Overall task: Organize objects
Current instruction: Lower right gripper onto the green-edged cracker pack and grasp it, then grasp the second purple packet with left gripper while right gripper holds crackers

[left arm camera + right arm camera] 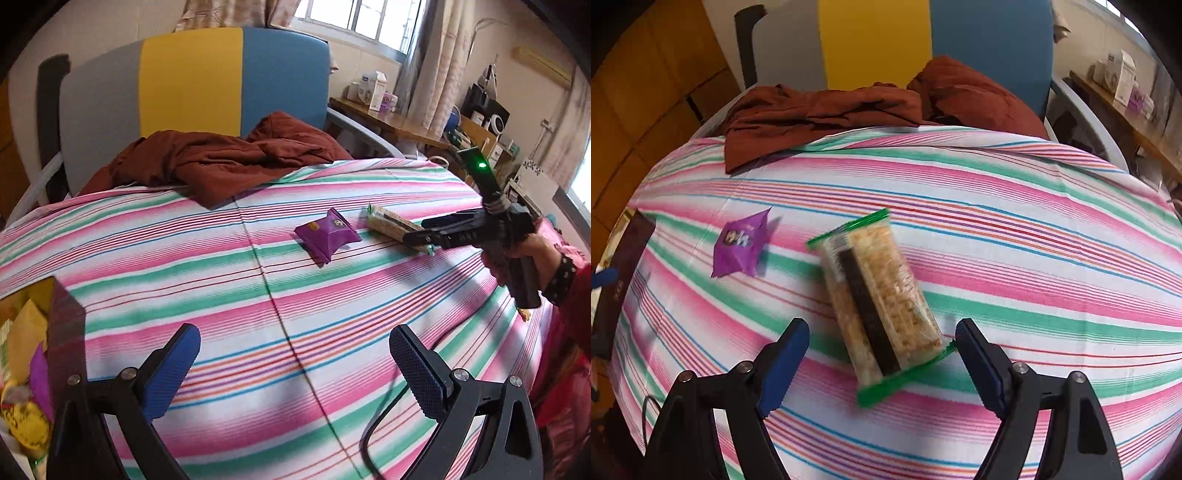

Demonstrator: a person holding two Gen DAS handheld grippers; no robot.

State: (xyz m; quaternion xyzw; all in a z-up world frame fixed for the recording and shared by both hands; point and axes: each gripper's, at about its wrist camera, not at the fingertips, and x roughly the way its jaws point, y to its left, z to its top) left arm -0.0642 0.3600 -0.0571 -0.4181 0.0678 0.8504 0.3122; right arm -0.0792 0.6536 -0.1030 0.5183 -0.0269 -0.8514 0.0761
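A rice-cracker bar in a clear wrapper with green ends (877, 299) lies on the striped bedsheet. My right gripper (882, 363) is open, its jaws on either side of the bar's near end, not closed on it. The bar (391, 221) and the right gripper (417, 236) also show at the right of the left wrist view. A purple snack packet (740, 242) lies to the bar's left, also seen in the left wrist view (327, 236). My left gripper (295, 369) is open and empty over the sheet.
A dark box (55, 332) holding several snack packets sits at the left edge of the bed (221, 295). A rust-brown blanket (221, 158) is bunched at the head. A cluttered wooden desk (388, 118) stands to the right.
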